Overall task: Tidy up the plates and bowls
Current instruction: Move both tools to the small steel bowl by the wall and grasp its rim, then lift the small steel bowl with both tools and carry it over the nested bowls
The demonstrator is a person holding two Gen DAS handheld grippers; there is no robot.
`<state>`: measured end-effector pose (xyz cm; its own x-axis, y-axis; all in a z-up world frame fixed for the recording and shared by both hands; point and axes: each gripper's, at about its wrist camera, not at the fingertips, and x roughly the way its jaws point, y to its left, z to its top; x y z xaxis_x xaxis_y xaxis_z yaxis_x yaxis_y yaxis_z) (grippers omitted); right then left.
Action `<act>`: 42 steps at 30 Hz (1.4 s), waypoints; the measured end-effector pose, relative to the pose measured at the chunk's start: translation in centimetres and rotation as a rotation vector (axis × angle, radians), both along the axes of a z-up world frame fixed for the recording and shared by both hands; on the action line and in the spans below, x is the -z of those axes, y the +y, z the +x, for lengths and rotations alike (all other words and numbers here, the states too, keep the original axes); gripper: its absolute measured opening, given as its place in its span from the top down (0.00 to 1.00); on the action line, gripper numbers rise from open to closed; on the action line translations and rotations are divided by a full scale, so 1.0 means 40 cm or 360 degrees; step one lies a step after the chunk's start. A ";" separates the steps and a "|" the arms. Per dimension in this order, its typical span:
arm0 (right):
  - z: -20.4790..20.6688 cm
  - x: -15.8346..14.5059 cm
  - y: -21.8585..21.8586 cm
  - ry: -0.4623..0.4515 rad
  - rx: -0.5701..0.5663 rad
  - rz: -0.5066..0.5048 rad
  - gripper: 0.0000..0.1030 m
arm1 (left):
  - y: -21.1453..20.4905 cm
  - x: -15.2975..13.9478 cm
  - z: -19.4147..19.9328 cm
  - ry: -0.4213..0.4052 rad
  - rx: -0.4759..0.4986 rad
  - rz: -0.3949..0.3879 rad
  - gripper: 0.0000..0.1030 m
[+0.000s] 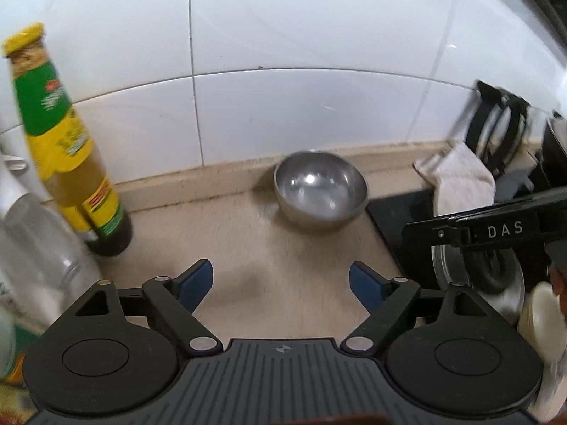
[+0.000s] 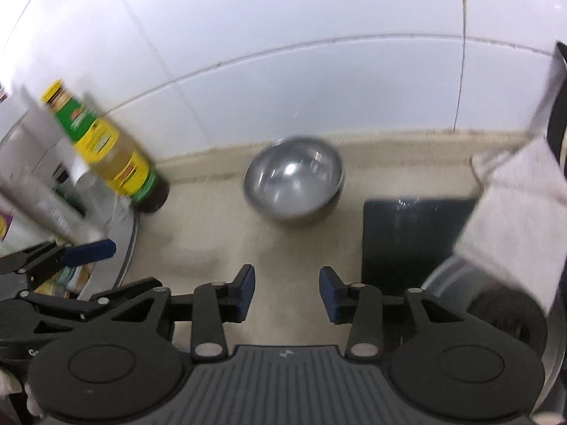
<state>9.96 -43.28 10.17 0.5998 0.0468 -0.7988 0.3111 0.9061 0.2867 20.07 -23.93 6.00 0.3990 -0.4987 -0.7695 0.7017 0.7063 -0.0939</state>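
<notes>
round shiny steel bowl (image 1: 320,189), beige counter (image 1: 276,283)

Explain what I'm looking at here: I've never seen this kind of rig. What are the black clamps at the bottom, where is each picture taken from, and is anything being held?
No robot is involved: a person carries a two-finger gripper in each hand, and each has a fisheye camera looking forward along its blue-padded fingers. One picture comes from the left gripper, the other from the right gripper. Both stand open and hold nothing.

Ahead of both, on the beige counter against the white tiled wall, sits an empty steel bowl. To its left stands a sauce bottle with a yellow cap. To its right lies a dark mat with a white cloth hanging nearby. Each camera also catches the other gripper at its edge. The pictures are somewhat blurred.
</notes>
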 end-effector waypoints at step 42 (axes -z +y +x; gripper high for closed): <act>0.185 0.106 -0.112 0.0059 0.0000 0.0141 0.88 | -0.174 0.121 0.138 0.0188 0.0001 0.0060 0.68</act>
<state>17.37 -47.78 5.92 0.5700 0.1183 -0.8131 0.3227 0.8779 0.3539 25.60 -30.88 1.16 0.3043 -0.4688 -0.8292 0.6879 0.7104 -0.1492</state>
